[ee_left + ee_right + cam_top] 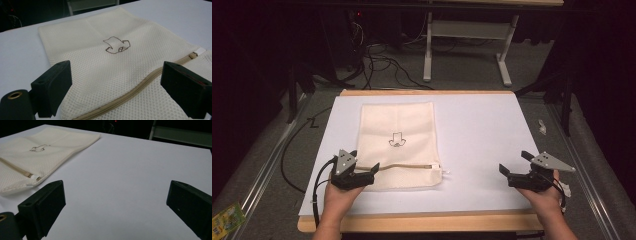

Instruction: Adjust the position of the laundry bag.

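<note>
Mesh bag waits for a grip at its zip

Cream mesh bag (398, 145) lies flat on the white desk (482, 135), and every place below is given from it. Nearest the person, the left tool (371, 175) hovers over the bag's near left corner, jaws spread wide, nothing between them; in the left gripper view the tan zip (140, 86) runs across the gap between the jaws. The right tool (507, 172) hangs well to the bag's right over bare desk, equally wide open and empty. The zip's white pull tab (445, 172) sticks out at the bag's near right corner; farther along sits the small embroidered logo (397, 139) near the bag's middle.

My judgement: pin the fabric just beside the zip's left end with the left tool, then bring the right tool across to pinch the tab squarely, keeping the mesh taut so it doesn't bunch.
</note>
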Action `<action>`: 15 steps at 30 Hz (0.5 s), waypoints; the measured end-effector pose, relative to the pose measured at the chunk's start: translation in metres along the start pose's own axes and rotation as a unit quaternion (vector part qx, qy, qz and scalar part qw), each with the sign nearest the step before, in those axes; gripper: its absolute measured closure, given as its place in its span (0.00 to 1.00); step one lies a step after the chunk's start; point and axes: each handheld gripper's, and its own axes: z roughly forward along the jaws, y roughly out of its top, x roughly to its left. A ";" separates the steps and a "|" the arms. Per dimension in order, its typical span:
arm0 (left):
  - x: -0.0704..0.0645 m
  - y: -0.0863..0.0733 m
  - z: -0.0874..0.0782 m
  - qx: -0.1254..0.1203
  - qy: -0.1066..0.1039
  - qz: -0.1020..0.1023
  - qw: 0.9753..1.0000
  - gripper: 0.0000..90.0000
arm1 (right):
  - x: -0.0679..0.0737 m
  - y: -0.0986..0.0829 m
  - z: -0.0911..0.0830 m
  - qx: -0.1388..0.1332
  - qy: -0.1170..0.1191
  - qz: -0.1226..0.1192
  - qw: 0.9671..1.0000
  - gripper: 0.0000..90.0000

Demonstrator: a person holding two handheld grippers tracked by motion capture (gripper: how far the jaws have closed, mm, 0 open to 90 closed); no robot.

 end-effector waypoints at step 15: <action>-0.004 -0.019 -0.025 0.008 0.026 0.005 1.000 0.15 | 0.005 -0.009 -0.008 0.019 0.005 0.002 1.000 0.06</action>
